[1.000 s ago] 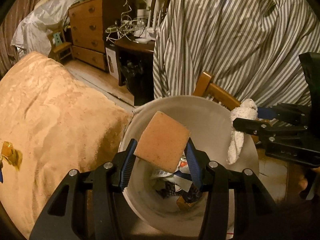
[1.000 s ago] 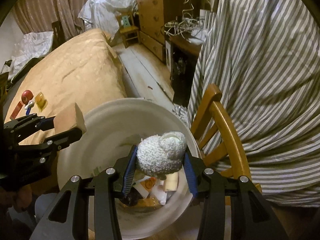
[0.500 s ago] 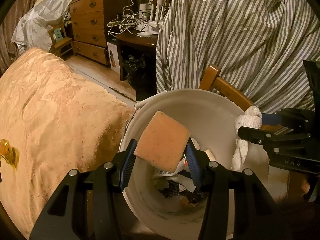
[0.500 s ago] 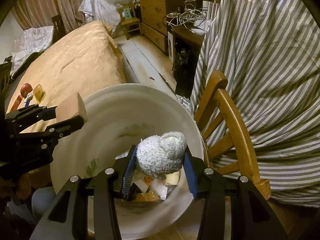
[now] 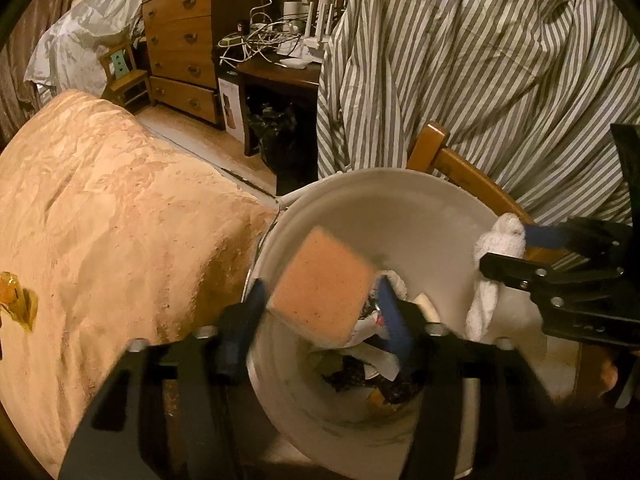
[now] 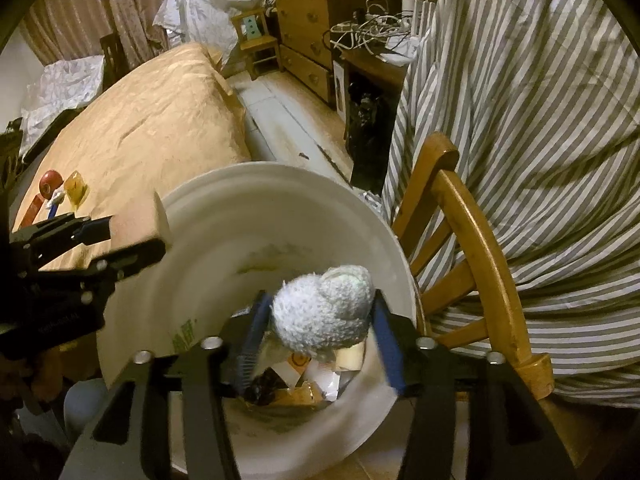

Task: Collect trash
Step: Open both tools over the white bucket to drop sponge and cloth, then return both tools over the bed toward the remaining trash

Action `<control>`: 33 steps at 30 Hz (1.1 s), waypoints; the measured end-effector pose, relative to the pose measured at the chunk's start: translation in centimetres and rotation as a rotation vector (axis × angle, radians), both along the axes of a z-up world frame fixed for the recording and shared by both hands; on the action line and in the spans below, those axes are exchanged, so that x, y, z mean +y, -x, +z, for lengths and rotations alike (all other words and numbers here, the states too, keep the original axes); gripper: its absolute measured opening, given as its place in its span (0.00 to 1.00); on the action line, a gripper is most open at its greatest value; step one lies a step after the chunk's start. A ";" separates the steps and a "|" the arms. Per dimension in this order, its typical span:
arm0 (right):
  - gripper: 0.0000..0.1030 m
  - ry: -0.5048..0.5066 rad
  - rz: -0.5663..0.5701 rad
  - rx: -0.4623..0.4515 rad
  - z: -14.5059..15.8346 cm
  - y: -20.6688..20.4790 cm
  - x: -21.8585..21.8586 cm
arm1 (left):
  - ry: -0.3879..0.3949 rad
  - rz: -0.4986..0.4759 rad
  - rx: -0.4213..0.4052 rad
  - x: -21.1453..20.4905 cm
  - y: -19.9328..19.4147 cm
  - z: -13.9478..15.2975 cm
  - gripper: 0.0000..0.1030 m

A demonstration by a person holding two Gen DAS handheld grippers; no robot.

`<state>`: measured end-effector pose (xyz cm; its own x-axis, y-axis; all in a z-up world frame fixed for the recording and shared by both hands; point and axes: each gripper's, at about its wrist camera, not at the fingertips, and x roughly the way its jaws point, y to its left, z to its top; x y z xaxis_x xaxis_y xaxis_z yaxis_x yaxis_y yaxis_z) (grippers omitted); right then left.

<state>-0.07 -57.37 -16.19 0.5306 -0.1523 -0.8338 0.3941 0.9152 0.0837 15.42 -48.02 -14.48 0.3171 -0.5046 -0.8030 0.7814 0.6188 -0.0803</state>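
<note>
The trash in hand is an orange sponge block between the jaws of your left gripper and a white fuzzy wad between those of your right gripper, both over the mouth of the white bucket. Both pairs of jaws have just been opening: the left blue pads stand clear of the sponge, which looks blurred as if already dropping, and the right pads seem to have let go of the wad, though a light touch is hard to rule out. You are at the release step; next, let both pieces fall among the paper scraps at the bottom, then go back for more. More small items lie on the tan-covered bed beside the bucket; a wooden chair draped in striped cloth stands behind, and a chest of drawers across the floor.
</note>
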 end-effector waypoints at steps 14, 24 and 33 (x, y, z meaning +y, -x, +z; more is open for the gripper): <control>0.69 0.023 -0.033 -0.089 2.9 2.4 0.8 | 0.023 0.013 -0.024 1.8 0.1 1.2 0.73; 0.78 0.070 0.017 -0.275 6.1 4.5 6.4 | 0.071 0.058 -0.073 8.5 0.0 3.4 0.73; 0.82 -0.021 0.157 -0.369 4.7 3.1 15.5 | 0.066 0.268 -0.064 20.7 -4.7 1.9 0.73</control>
